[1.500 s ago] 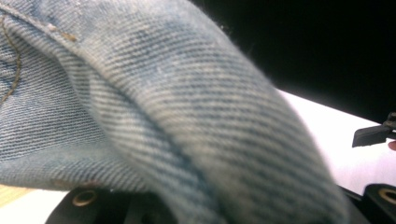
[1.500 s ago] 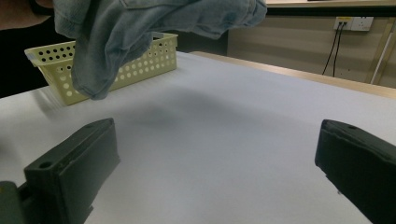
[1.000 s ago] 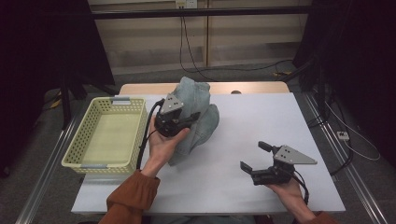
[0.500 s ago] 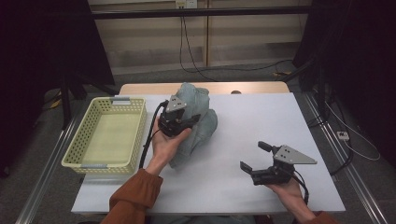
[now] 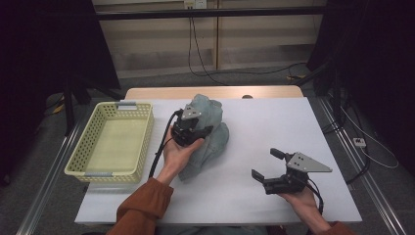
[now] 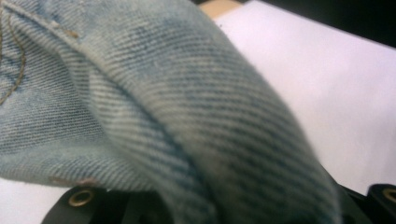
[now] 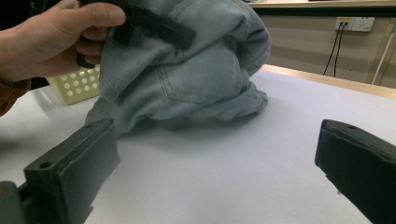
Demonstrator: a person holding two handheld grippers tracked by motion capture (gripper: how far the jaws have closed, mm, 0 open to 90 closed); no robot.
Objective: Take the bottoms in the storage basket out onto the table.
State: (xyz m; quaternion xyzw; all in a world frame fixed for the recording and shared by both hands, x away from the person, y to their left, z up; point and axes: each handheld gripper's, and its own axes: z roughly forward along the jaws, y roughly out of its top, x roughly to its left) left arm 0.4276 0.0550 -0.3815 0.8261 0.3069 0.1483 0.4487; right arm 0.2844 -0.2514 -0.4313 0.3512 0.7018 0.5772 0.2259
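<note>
A pair of pale blue denim jeans (image 5: 211,117) stands bunched up in a heap at the middle of the white table (image 5: 274,122). My left gripper (image 5: 195,133) is shut on a fold of the jeans on the heap's left side, and denim (image 6: 163,107) drapes over its jaws in the left gripper view. My right gripper (image 5: 264,164) rests low near the table's front right, open, with nothing between its jaws. The right gripper (image 7: 215,163) faces the jeans (image 7: 201,79) from some way off, and the left gripper (image 7: 154,25) grips the cloth at the top left.
An empty pale yellow plastic basket (image 5: 78,156) sits at the table's left edge, close beside the jeans. A wooden strip (image 5: 147,93) runs along the table's far edge. Bare white table lies between the heap and my right gripper.
My left gripper has sunk a little with the jeans in it, so the heap stands lower. The right gripper has kept still.
</note>
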